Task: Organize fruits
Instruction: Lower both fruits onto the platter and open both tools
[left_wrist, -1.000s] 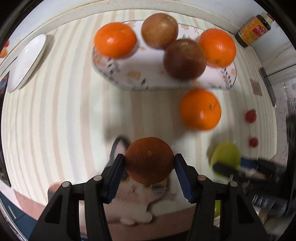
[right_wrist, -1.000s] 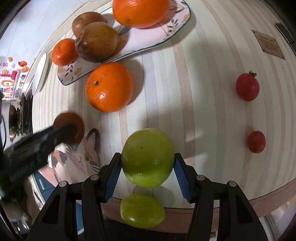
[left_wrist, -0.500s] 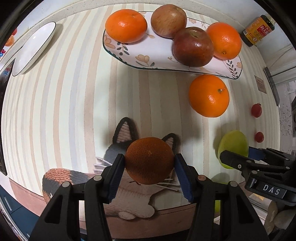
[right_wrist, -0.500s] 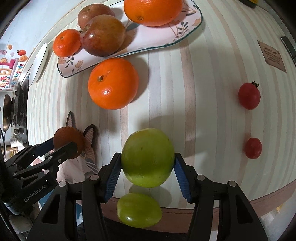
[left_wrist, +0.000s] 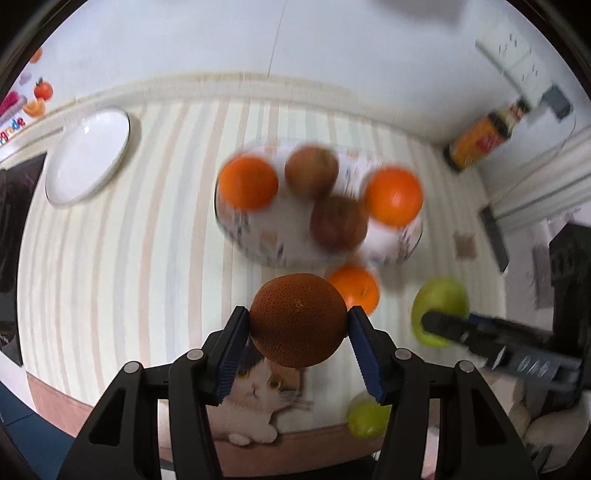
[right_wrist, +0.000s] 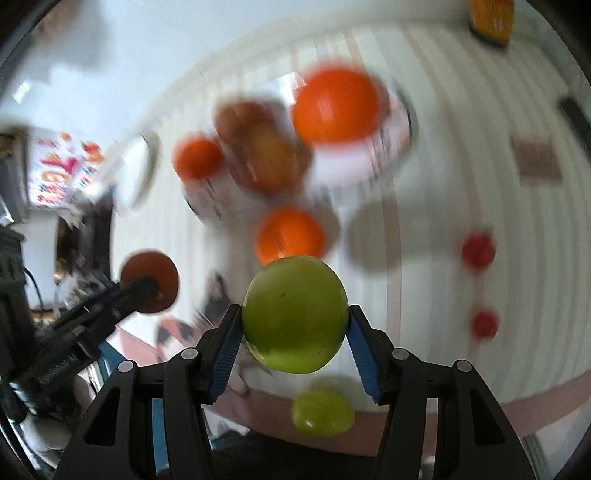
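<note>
- Right, nearest the lens in the left wrist view, the left gripper (left_wrist: 298, 334) is clamped on a dark, rough-skinned orange (left_wrist: 297, 319), blue pads pressed to both sides, the fruit held above the striped tablecloth (left_wrist: 110, 258).
- Same story in the right wrist view: the right gripper (right_wrist: 294, 334) is squeezed shut around a green apple (right_wrist: 294, 314), also lifted off the table.
- Just beneath and near the table's front edge, a second green fruit (right_wrist: 322, 412) lies on the cloth; the left view catches it low on the right (left_wrist: 366, 419).
- A cat picture (left_wrist: 264, 391) is printed on the cloth right under the dark orange.
- Each gripper shows in the other's view: the apple out on the right of the left view (left_wrist: 439, 311), the dark orange on the left of the right view (right_wrist: 149, 280).
- A little farther, a loose orange (right_wrist: 291, 236) sits on the cloth, just in front of the patterned plate (left_wrist: 384, 251).
- Off to the right, two small red tomatoes, one nearer (right_wrist: 484, 324) and one farther (right_wrist: 478, 249), lie well apart from the plate.
- On the plate, blurred: an orange on the left (left_wrist: 248, 181), an orange on the right (left_wrist: 393, 196), and two brownish apples between them, one farther (left_wrist: 311, 170) and one nearer (left_wrist: 340, 223).
- Far left, a white dish (left_wrist: 88, 155) rests on the cloth.
- Far right by the wall, a bottle with an orange label (left_wrist: 484, 136) stands in the corner.
</note>
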